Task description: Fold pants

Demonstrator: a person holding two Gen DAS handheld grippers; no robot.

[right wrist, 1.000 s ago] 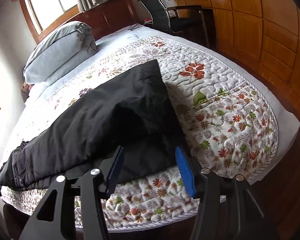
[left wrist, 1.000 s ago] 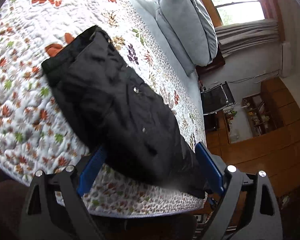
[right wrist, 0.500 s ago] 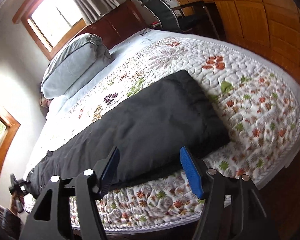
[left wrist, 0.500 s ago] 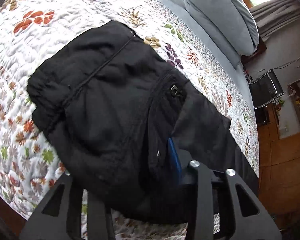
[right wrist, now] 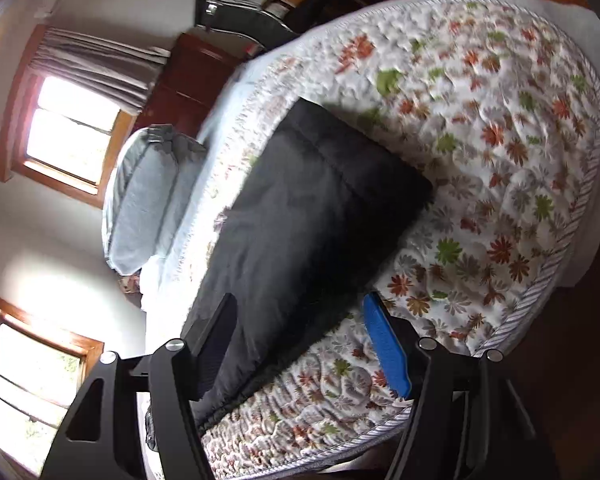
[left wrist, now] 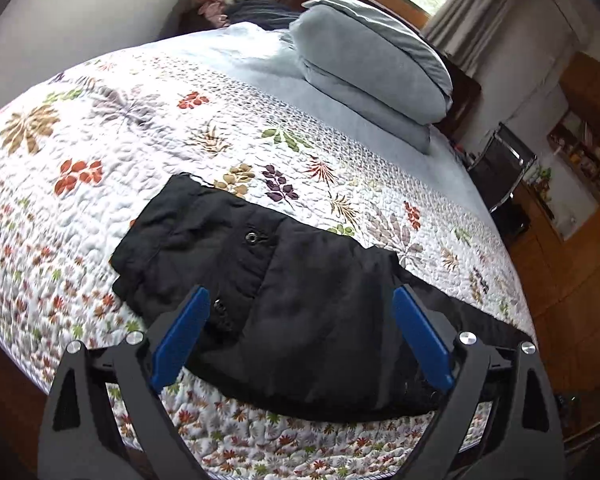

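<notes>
- The black pants (left wrist: 284, 300) lie stretched along the near edge of the bed, on the floral quilt (left wrist: 140, 128); waistband end with its snap button toward the left wrist view, leg cuffs (right wrist: 359, 160) toward the far end in the right wrist view; they look already halved lengthwise, one leg on the other.
- The left gripper (left wrist: 300, 336) stands spread wide above the hip area, pads clear of the cloth, holding nothing; its jaws have just been opening, with fabric below them but not pinched.
- The right gripper (right wrist: 303, 340) is partly spread over the lower leg; its jaws have just been opening a little; nothing pinched, as far as the blurred view shows.
- The step in hand seems to be taking hold for the crosswise fold; best to pinch both layers together at one end, near the edge rather than mid-panel; lift low; carry cuffs toward the waistband so the seams stay aligned; keep the near edge from sliding off the bed.
- Against the earlier frames: half a second ago the left jaws were nearly pressed together in the fabric, now they are released and higher; the right view has rolled sharply.
</notes>
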